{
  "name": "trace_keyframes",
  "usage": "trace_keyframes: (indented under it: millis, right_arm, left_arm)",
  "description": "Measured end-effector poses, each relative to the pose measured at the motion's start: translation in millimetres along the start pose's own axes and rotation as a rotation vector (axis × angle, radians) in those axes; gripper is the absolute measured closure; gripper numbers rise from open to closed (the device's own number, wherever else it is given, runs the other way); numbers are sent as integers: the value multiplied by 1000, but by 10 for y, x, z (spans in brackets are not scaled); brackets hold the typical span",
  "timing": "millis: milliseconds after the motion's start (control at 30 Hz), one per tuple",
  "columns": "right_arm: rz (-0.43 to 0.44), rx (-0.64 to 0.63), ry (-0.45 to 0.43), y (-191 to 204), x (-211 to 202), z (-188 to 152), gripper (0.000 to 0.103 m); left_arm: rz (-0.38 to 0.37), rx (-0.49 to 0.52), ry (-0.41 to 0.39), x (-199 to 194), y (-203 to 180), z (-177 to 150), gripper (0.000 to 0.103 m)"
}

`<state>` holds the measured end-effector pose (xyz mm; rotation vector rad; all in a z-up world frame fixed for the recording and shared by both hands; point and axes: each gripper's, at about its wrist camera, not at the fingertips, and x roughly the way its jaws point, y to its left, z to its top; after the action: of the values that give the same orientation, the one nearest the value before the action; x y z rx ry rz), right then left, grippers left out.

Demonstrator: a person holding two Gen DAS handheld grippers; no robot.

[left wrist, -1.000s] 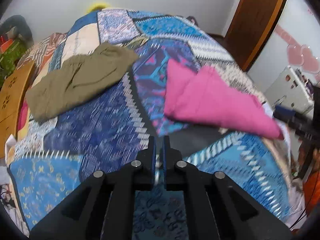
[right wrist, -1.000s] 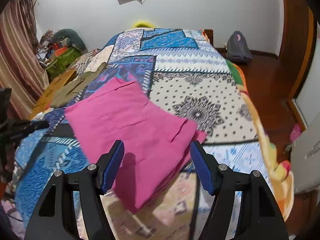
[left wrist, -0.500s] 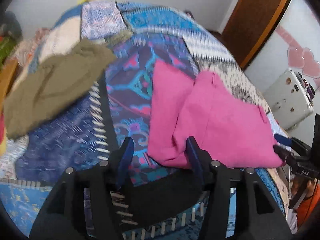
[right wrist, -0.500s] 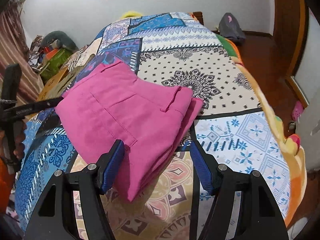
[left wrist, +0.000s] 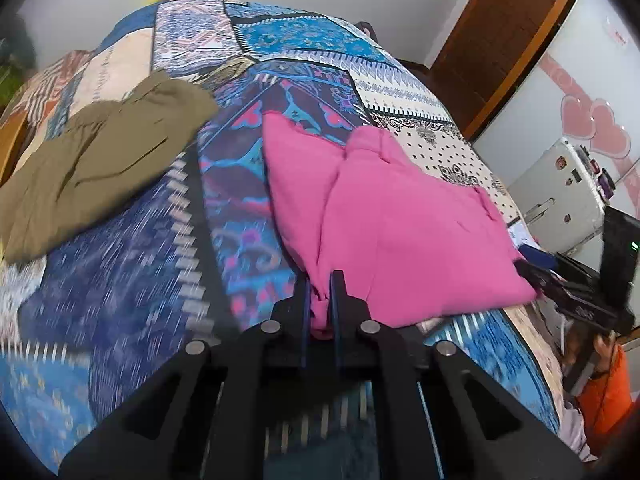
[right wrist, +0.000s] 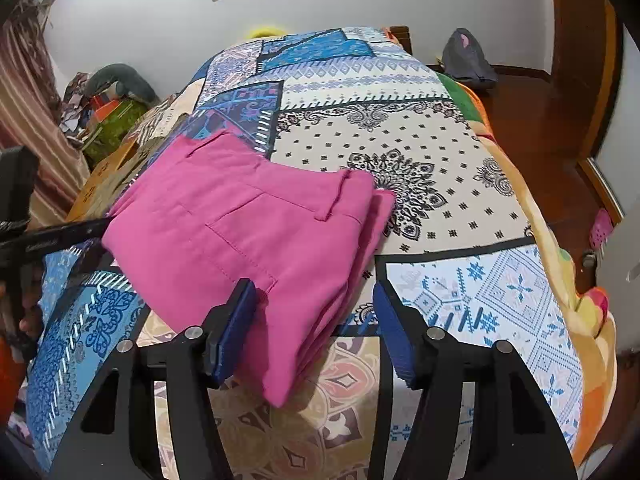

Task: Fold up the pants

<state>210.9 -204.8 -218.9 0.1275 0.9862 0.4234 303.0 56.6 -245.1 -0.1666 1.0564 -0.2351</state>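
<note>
The pink pants [left wrist: 400, 232] lie folded on the patchwork bedspread [left wrist: 132, 264]. In the left wrist view my left gripper [left wrist: 319, 300] is shut on the near corner of the pink pants. In the right wrist view the pink pants [right wrist: 240, 224] lie folded with a back pocket and belt loop showing. My right gripper [right wrist: 314, 320] is open, its blue-padded fingers [right wrist: 234, 332] on either side of the near folded corner, not pinching it. The left gripper [right wrist: 60, 232] shows at the left edge of that view.
Olive green pants [left wrist: 92, 160] lie spread on the bed's left side. A wooden door [left wrist: 504, 36] and a white appliance [left wrist: 560, 192] stand to the right. A grey bag [right wrist: 466, 60] sits on the wooden floor beyond the bed. A curtain [right wrist: 28, 128] hangs at left.
My left gripper moved right to the pink pants, opened, then shut on their near corner. My right gripper stayed open and moved closer over the folded corner.
</note>
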Motion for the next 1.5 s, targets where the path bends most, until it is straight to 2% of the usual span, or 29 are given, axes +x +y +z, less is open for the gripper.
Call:
trace_keyframes:
  millis: [167,333,400,467,600,700,900,1000,1067,1133,1233,1367,1500]
  right_arm:
    - [47,-23,2,157,71,73,47]
    - [84,-95,6,426,100,117,47]
    - [83,-123,5,515,94,119,47]
    - [72,-130,2,552,87,127,47]
    - [55,-114,2,547,41,128,47]
    - [53,-108,2,552,-40,151,47]
    - [-6,-172,-61,661,-248,288,45]
    - [-32,-195,-99,715,-301,368,35]
    - [-46,-215,-114,751,-304,398,32]
    - [-72,-245,-136,785,-286,434,24]
    - [-110,-270,-161,803,-237,470,22]
    - [-37,-235,-97,739,-44,532,22]
    - [20,-210,-27,695,157,542,22]
  left_arm:
    - [9,-76,-25,-330,116,-354,95]
    - [83,-88,-42,-580,201,-651,94]
    - [101,-93,-43,-640,244,-741,92]
    - [109,-109,-51,-670,310,-806,82]
    - [115,-169,-55,-712,470,-933,78]
    - [171,-155,-58,-770,496,-930,78]
    - [195,-116,-125,-970,424,-729,77]
    - [199,-97,-163,-1038,360,-588,67]
    - [211,-82,-187,-1059,318,-497,58]
    - [215,-74,-204,-1048,287,-425,51]
    - [210,-58,-208,-974,250,-315,48]
    - [190,-64,-176,-777,257,-209,39]
    - [201,-70,-124,-536,293,-155,37]
